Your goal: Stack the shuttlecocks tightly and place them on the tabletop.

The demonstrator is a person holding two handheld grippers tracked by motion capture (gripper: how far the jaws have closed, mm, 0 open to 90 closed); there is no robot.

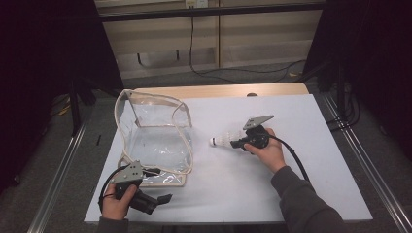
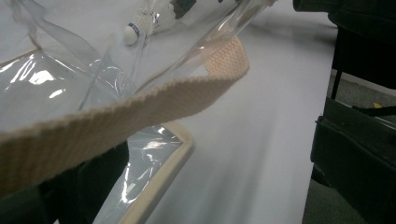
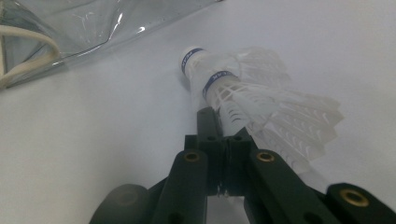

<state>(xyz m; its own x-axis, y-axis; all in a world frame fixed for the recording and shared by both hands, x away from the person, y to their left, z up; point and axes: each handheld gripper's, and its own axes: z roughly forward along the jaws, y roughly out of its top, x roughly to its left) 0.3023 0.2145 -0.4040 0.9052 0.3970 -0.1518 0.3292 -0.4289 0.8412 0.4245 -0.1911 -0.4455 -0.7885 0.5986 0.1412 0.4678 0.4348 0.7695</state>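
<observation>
A clear plastic bag (image 1: pixel 155 141) with beige webbing trim stands open on the white table (image 1: pixel 233 194). My right gripper (image 1: pixel 236 143) is to the right of the bag, pointing at it, shut on the skirt of a white shuttlecock (image 1: pixel 222 141). Close up, the shuttlecock (image 3: pixel 233 88) shows two blue bands, like two nested together, with the cork toward the bag (image 3: pixel 93 28). My left gripper (image 1: pixel 163 198) lies at the bag's near corner. The beige strap (image 2: pixel 140 107) crosses close in front of its camera and hides the jaws. The shuttlecock (image 2: pixel 133 30) shows through the plastic.
The table's right half is bare white surface. A metal rail (image 1: pixel 369 165) runs along the right side and another (image 1: pixel 58 179) along the left. Cables (image 1: pixel 228 70) trail on the floor behind the table. Dark equipment (image 2: pixel 359 154) stands past the table edge.
</observation>
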